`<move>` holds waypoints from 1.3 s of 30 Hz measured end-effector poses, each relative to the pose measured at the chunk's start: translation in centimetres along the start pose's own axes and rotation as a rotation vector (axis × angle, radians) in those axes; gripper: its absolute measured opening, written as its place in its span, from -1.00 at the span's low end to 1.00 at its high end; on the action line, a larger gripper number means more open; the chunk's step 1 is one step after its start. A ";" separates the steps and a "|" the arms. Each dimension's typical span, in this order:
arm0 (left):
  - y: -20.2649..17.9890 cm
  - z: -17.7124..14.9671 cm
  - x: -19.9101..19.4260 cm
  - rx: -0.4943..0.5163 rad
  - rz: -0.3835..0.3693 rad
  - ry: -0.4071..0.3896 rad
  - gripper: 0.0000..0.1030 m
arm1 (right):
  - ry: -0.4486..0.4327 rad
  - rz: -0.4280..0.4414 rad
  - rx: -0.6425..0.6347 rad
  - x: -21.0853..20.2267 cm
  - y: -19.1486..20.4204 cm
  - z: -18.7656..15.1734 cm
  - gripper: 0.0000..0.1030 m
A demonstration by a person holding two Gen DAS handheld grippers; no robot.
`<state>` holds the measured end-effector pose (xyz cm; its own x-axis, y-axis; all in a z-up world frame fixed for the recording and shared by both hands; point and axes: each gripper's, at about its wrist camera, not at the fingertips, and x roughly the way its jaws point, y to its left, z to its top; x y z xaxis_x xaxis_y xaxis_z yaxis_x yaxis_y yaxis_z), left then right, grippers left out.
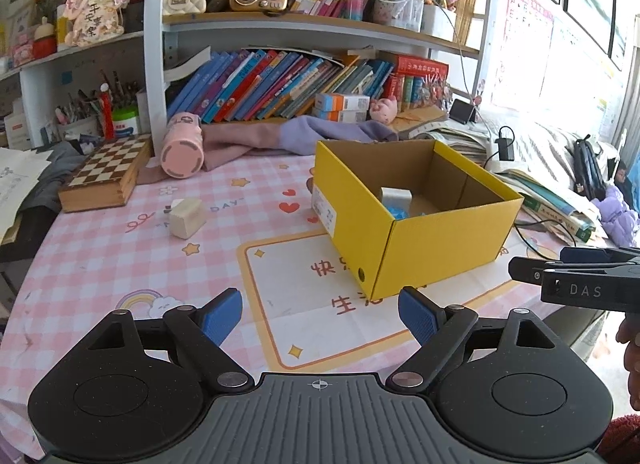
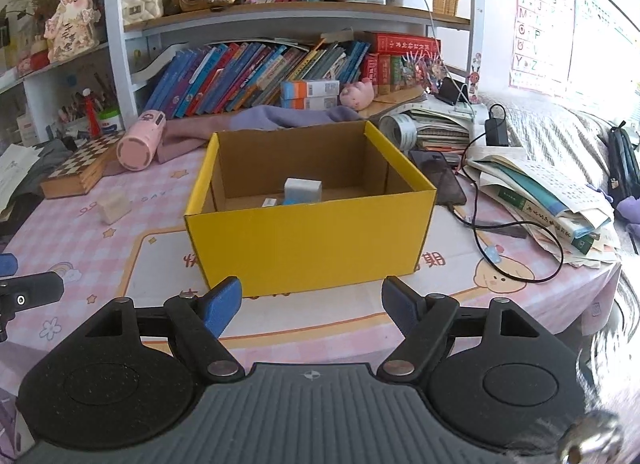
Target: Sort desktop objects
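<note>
A yellow cardboard box [image 1: 436, 240] stands open on the pink checked tablecloth; it also shows in the right wrist view [image 2: 312, 240]. Inside it lie a small white and blue carton [image 2: 303, 189] and a smaller item [image 2: 270, 201]. A cream block [image 1: 187, 217] sits on the cloth left of the box, also in the right wrist view [image 2: 114, 206]. My left gripper [image 1: 320, 318] is open and empty, near the table's front edge. My right gripper [image 2: 312, 308] is open and empty, just in front of the box.
A chessboard case [image 1: 106, 175] and a pink bottle on its side [image 1: 182, 149] lie at the back left. Purple cloth [image 1: 304, 135], bookshelves, stacked papers [image 2: 560, 199], a phone [image 2: 440, 177] and black cables [image 2: 516, 248] crowd the back and right.
</note>
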<state>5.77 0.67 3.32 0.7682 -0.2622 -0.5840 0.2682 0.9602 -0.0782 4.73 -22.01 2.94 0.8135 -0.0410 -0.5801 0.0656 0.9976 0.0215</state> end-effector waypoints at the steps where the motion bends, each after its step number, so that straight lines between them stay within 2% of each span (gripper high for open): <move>1: 0.1 0.0 -0.1 -0.001 0.001 -0.001 0.70 | 0.000 0.003 -0.003 0.0 0.2 0.0 0.48; 8: 1.0 -0.9 -0.9 -0.020 0.018 0.003 0.70 | 0.020 0.036 -0.020 0.0 1.5 -0.5 0.49; 16: 3.2 -2.1 -2.3 -0.071 0.062 0.016 0.70 | 0.042 0.106 -0.089 -0.1 4.7 -1.0 0.49; 39: 6.2 -2.4 -3.5 -0.090 0.117 0.012 0.71 | 0.038 0.192 -0.178 0.5 9.7 -0.4 0.51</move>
<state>3.29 7.74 2.92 0.7839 -0.1475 -0.6032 0.1236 0.9890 -0.0813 5.55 -12.36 2.53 0.7785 0.1487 -0.6098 -0.1932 0.9811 -0.0074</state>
